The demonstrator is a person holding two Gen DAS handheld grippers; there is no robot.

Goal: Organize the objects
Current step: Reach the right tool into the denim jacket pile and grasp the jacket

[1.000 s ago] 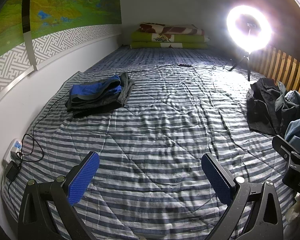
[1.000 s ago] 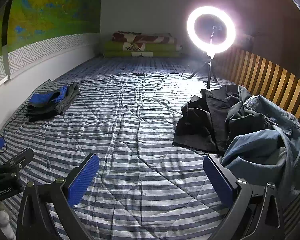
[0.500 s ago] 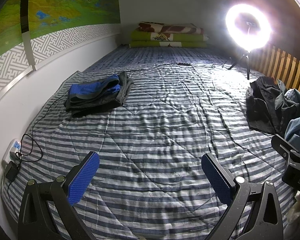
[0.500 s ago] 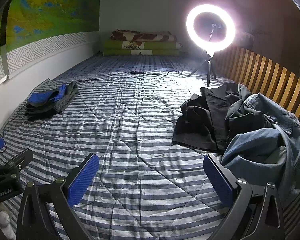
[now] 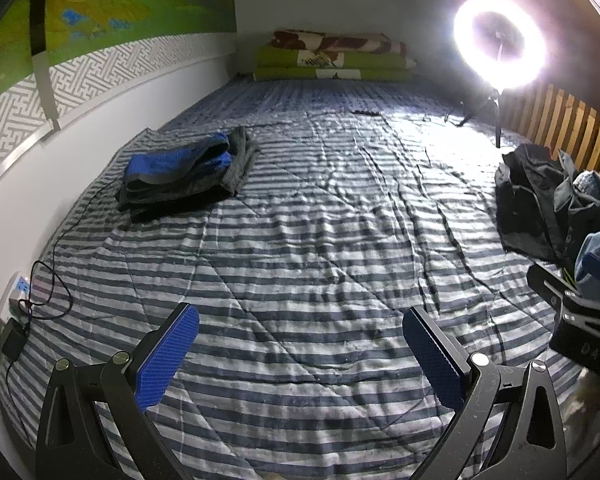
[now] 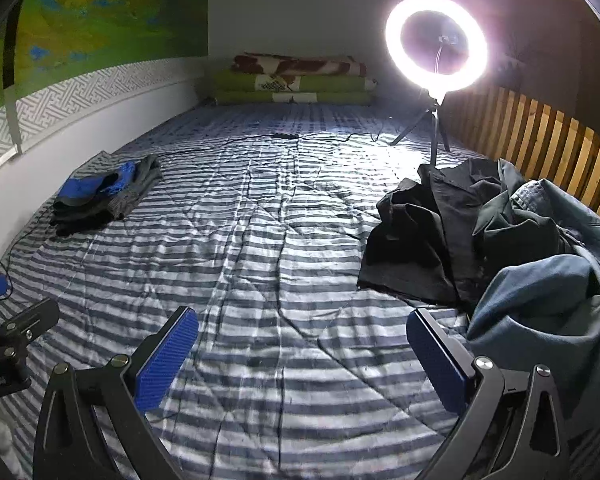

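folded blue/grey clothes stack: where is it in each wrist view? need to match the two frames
Left wrist: folded blue and grey stack sits left of centre, mid-height, on the striped quilt close to the white wall.
Right wrist: same stack appears farther left and smaller, near the left edge, on the quilt.
Shared landmark: the lit ring light on its tripod, upper right in both views, in front of the wooden slats.
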